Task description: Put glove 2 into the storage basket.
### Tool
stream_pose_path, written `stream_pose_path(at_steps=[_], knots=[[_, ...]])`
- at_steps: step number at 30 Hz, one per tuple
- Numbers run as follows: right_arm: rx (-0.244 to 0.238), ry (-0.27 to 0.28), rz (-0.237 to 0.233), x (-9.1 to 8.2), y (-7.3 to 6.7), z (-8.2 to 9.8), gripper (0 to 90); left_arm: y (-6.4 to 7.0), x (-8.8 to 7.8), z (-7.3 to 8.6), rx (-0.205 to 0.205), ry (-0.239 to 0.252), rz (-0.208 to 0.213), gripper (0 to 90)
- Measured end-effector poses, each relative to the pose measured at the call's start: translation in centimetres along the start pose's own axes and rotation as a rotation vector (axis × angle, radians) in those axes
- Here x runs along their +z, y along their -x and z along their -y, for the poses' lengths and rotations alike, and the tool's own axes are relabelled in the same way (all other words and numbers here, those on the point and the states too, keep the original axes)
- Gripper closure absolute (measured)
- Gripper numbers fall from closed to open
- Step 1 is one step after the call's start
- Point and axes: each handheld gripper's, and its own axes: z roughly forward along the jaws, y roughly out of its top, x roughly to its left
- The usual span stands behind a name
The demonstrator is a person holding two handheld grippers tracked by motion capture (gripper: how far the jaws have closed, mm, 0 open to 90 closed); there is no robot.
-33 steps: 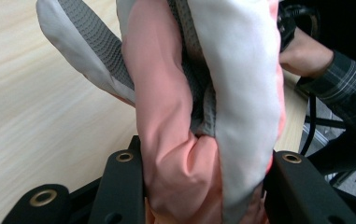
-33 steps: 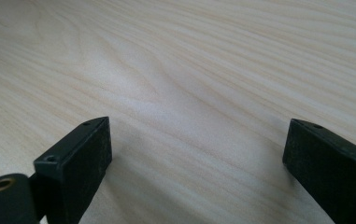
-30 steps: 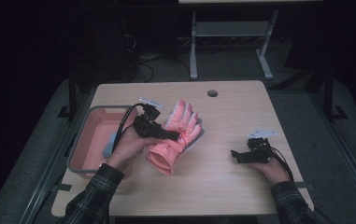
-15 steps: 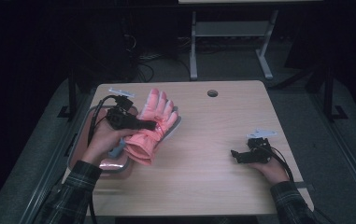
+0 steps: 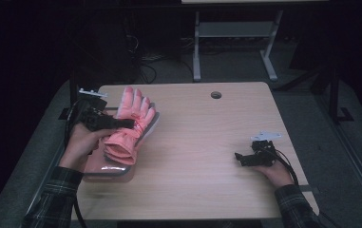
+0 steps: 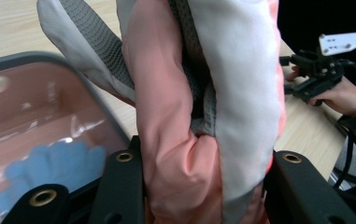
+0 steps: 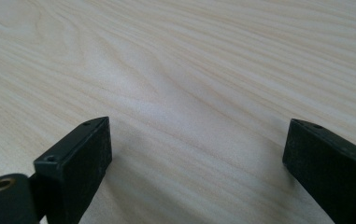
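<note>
My left gripper point(image 5: 121, 123) was clamped on the pink ski glove point(image 5: 130, 124), my jaws pressed in on either side of its bunched wrist part. In the left gripper view the glove point(image 6: 203, 116) rose between my two black jaws, its pink shell on one side, its pale palm with grey textured grip patches on the other, and its thumb sticking out to the upper left. From the high view I held it at the left part of the wooden table point(image 5: 202, 142), with its fingers pointing away from me and its cuff toward me, over the far right edge of the pink tray point(image 5: 103, 170) that sat at the table's left side. I could not tell whether the glove was touching the tray's grey rim or hanging just above it. Inside the tray, below my left jaw, lay a small blue thing point(image 6: 49, 175) with rounded lobes, too blurred to name.

My right gripper point(image 5: 240, 159) rested low on the table near its right edge, well apart from the glove, pointing left. Its jaws stood wide apart with nothing between them; the right gripper view showed bare wood grain point(image 7: 189, 84) between and beyond them. My plaid sleeves point(image 5: 55, 194) came in from the near edge on both sides.
</note>
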Motion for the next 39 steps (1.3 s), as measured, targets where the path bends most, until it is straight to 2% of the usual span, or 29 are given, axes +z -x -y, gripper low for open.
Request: stream_pose_path(at_steps=[8,15,18,22,30,33,39], knots=[[0.002,-0.001,-0.001,0.0,0.0,0.0,7.4,-2.3,-1.9,1.1,-0.056,0.021,-0.045,60.1],[0.001,-0.001,-0.001,0.0,0.0,0.0,7.4,-4.3,-2.6,2.2,-0.093,0.015,-0.095,59.9],[0.001,-0.001,-0.001,0.0,0.0,0.0,7.4,-5.1,-2.6,2.7,-0.114,0.015,-0.103,59.8],[0.0,0.0,-0.001,0.0,0.0,0.0,7.4,-6.0,-1.9,3.5,-0.136,-0.012,-0.13,59.6],[0.0,0.0,0.0,0.0,0.0,0.0,7.4,-7.6,0.8,4.9,-0.183,-0.056,-0.119,58.9],[0.001,0.0,0.0,0.0,0.0,0.0,7.4,-7.8,1.9,5.1,-0.186,-0.075,-0.122,58.3],[0.0,0.0,0.0,0.0,0.0,0.0,7.4,-8.4,3.1,5.7,-0.191,-0.111,-0.145,56.7]])
